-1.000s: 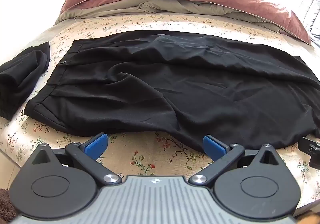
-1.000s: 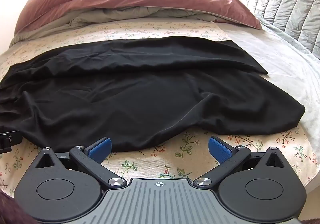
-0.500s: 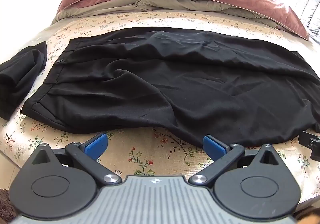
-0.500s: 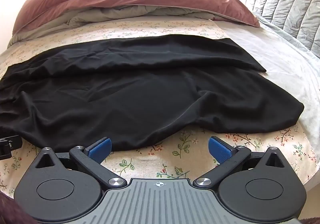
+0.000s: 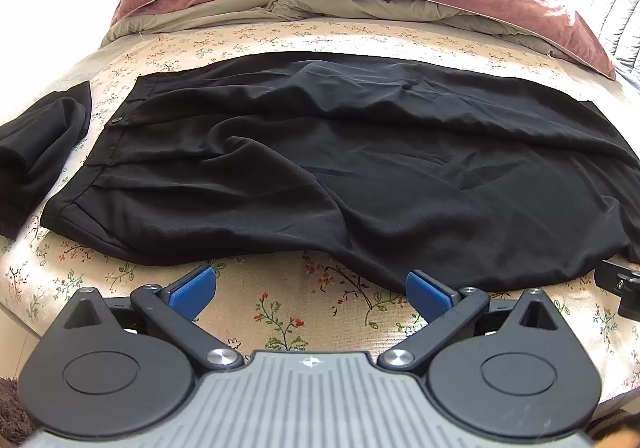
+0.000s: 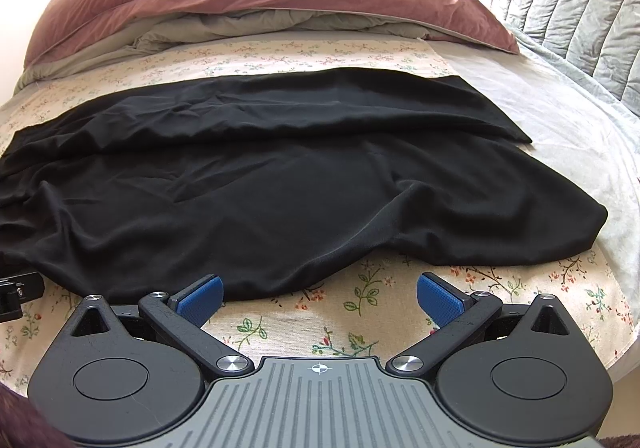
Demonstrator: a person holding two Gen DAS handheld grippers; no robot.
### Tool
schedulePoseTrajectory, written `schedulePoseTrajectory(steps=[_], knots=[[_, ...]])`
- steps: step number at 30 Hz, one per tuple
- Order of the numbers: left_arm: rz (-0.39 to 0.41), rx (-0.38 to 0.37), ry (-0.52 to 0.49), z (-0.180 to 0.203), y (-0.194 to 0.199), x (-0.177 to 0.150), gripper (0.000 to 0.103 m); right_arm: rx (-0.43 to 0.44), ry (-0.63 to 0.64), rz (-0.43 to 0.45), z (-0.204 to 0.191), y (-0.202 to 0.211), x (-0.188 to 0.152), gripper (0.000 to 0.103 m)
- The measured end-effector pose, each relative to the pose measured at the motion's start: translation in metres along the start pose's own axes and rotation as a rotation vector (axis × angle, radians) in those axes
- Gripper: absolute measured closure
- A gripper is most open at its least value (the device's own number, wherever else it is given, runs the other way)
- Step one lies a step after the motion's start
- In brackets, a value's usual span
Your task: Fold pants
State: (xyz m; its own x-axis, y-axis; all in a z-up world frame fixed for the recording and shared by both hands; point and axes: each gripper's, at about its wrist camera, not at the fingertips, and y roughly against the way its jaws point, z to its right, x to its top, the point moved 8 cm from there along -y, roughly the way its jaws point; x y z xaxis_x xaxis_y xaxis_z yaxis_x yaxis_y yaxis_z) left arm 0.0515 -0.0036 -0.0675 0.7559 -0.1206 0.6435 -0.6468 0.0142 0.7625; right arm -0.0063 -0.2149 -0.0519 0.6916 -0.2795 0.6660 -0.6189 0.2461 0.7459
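With both the left gripper [image 5: 310,290] and right gripper [image 6: 319,298] spread wide and empty, we risk pinching floral sheet [image 6: 280,332] beneath the pants [image 5: 340,168].

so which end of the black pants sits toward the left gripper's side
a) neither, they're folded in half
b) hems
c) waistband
c: in the left wrist view the waistband, with its button, lies at the left end of the black pants; the right wrist view shows the leg hems.
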Motion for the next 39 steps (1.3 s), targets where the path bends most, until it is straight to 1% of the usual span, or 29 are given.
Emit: schedulePoseTrajectory(steps=[39], knots=[[-0.006, -0.008, 0.0, 0.0005, -0.0003, -0.0027, 0.0, -0.002, 0.012, -0.009, -0.0027, -0.0012, -0.0003, 0.0]])
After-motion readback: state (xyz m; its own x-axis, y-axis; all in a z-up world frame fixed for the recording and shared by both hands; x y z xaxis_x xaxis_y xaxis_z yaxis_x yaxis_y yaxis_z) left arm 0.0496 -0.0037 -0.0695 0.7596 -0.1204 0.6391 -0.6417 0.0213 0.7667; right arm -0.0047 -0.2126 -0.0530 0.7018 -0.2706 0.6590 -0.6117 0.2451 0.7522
